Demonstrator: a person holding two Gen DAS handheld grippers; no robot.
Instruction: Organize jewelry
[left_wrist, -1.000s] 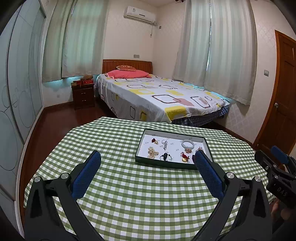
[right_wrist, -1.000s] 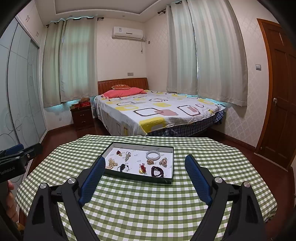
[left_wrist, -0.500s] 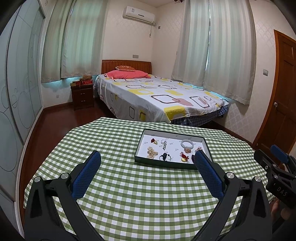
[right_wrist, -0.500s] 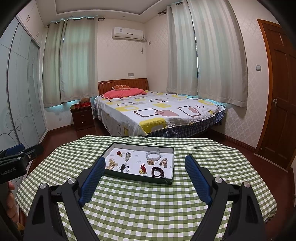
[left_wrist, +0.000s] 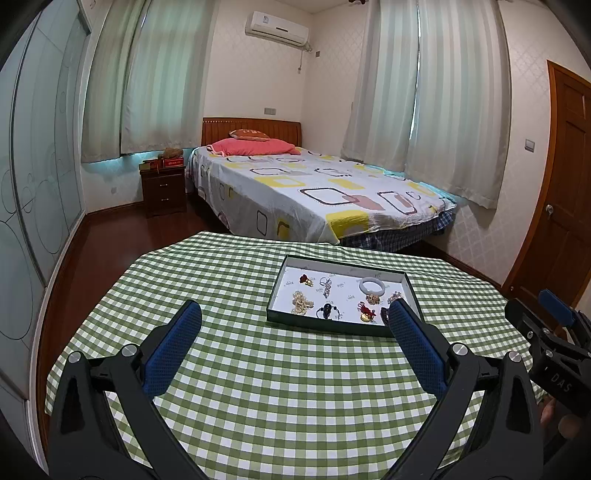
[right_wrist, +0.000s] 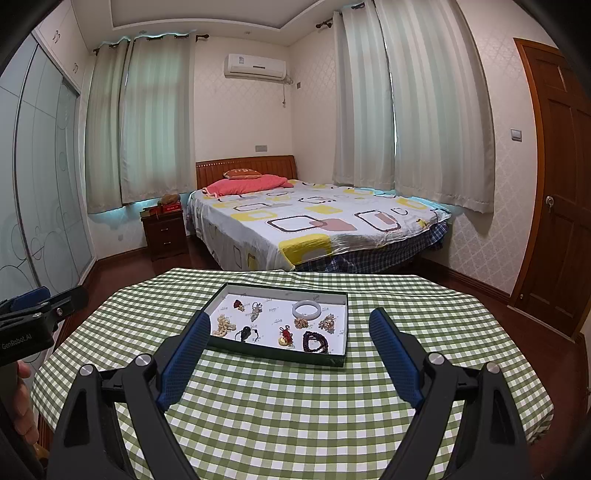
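Note:
A shallow dark tray (left_wrist: 332, 328) (right_wrist: 273, 350) with a white floor lies on the green checked table. Several jewelry pieces rest in it: a pale jade bangle (left_wrist: 371, 285) (right_wrist: 306, 308), a pearl string (left_wrist: 301, 301) (right_wrist: 223, 325), a dark bead bracelet (right_wrist: 314, 341), a gold charm on red cord (left_wrist: 366, 314) (right_wrist: 285, 335). My left gripper (left_wrist: 291, 314) hovers open over the cloth short of the tray, nothing between its blue pads. My right gripper (right_wrist: 290, 321) is open too, its pads apart on either side of the tray's near edge in the picture, above the table.
The table (left_wrist: 258, 369) is round with a cloth hanging over its edge. A bed (left_wrist: 314, 199), a nightstand (left_wrist: 162, 186) and curtains stand beyond it. A wooden door (right_wrist: 565, 184) is at the right. A hand (right_wrist: 22, 402) grips the left tool at the edge.

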